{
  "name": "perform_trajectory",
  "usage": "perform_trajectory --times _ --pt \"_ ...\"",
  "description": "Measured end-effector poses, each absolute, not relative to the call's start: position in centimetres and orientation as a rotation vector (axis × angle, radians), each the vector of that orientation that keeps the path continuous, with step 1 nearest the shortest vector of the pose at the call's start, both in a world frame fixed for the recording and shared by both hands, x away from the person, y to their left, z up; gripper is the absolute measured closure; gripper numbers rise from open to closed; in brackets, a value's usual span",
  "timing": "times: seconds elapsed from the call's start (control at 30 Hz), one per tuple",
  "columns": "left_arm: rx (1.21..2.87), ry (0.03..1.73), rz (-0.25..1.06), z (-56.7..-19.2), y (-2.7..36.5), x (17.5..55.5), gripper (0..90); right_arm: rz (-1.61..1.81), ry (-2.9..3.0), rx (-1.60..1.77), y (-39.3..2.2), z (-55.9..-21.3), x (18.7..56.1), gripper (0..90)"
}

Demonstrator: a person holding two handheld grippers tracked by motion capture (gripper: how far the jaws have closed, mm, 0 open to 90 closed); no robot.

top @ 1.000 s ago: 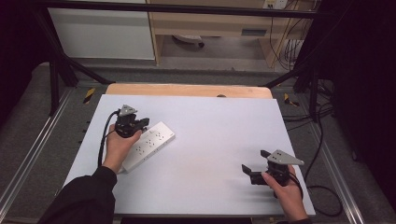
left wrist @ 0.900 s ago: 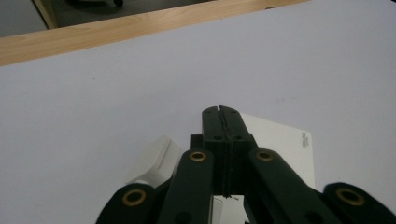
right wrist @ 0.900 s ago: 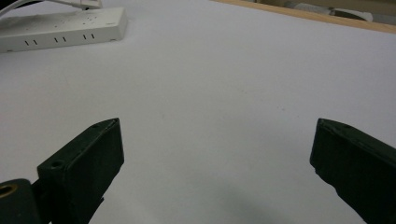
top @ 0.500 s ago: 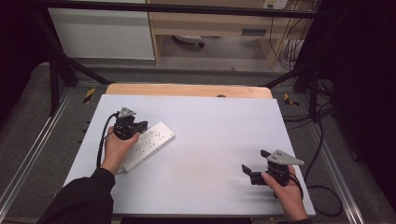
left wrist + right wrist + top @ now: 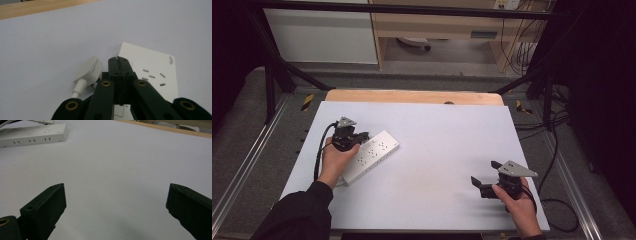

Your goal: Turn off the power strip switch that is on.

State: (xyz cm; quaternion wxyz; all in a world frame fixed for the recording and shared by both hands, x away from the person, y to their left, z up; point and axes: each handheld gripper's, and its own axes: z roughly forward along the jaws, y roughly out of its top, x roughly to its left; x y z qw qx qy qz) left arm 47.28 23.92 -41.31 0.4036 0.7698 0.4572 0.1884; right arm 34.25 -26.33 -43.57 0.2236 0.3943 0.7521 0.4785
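A power strip [image 5: 371, 154] lies on the table's [image 5: 442, 150] left half, a plug [image 5: 88, 70] beside it.

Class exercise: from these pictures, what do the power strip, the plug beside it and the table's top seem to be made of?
Power strip: probably hard white plastic, smooth and slightly glossy, with crisp moulded slots.
Plug: likely the same white plastic, with rounded moulded edges and a smooth cable.
Table top: a matte pale sheet, material unclear, over what looks like wood; a tan strip with wood colouring shows at its far edge.
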Motion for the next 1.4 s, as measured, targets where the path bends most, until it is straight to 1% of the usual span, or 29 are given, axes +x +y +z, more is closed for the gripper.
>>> perform_trajectory --times 0.67,1.4 --pt "1.965 1.167 0.452 -42.1 24.2 47.0 90.0 1.321 2.079 1.092 -26.3 -43.6 34.3 3.3" --pt "2.009 1.161 0.438 -42.6 23.5 47.1 90.0 1.323 2.081 1.091 -26.3 -43.6 34.3 3.3"
